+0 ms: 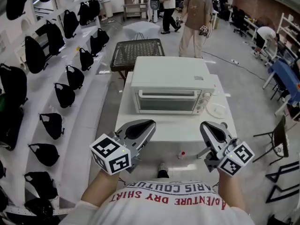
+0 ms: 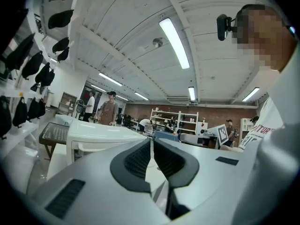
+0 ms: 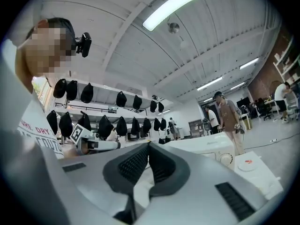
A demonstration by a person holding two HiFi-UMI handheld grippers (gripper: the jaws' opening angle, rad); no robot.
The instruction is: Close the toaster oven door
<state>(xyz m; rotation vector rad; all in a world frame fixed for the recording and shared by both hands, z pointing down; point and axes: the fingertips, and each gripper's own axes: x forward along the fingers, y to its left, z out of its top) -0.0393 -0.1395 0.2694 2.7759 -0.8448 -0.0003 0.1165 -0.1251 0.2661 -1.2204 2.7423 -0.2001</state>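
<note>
The white toaster oven [image 1: 168, 83] stands at the back of a white table [image 1: 173, 128]. Its glass door [image 1: 166, 101] stands upright against the oven's front, handle along the top. My left gripper [image 1: 147, 125] hovers over the table's near left edge, jaws shut with nothing between them. My right gripper [image 1: 206, 128] is over the near right edge, also shut and empty. Both are a short way in front of the oven, touching nothing. The left gripper view shows the left gripper [image 2: 152, 142] tilted upward, the oven [image 2: 93, 137] beyond it. The right gripper [image 3: 149, 146] likewise points up, the oven [image 3: 206, 146] to its right.
A white round plate [image 1: 216, 110] lies on the table right of the oven. A small red-capped item [image 1: 182, 154] sits near the front edge. A dark mesh table [image 1: 138, 53] stands behind. Black bags [image 1: 63, 95] hang along the left wall. People [image 1: 197, 18] stand at the back.
</note>
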